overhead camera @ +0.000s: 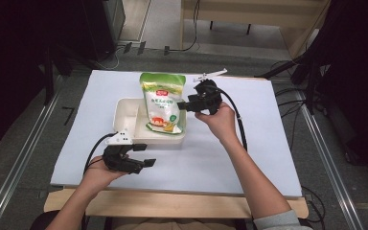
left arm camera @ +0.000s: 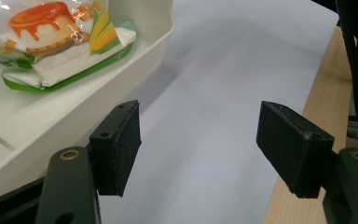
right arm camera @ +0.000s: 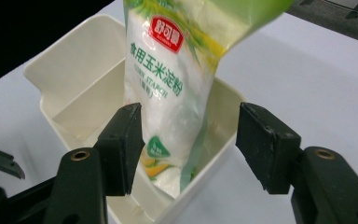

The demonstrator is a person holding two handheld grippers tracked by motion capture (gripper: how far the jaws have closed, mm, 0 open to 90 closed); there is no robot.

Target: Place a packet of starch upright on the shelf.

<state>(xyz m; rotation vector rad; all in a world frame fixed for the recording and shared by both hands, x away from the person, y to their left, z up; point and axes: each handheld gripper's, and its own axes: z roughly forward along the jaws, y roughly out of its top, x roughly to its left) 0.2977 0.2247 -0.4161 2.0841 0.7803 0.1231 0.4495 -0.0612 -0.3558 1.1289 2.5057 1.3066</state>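
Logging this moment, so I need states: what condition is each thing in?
corn starch bag: sealed, standing in the bin, leaning on its far wall.
white bin: upright, holding the bag.
left gripper: open, empty.
right gripper: open, clear of the bag.

The starch bag [left arm camera: 51, 42] loses its upper part to the top edge in the left gripper view, and its top corner blurs in the right gripper view. It hides part of the white bin's [overhead camera: 127, 117] floor — small print stays unreadable from above.
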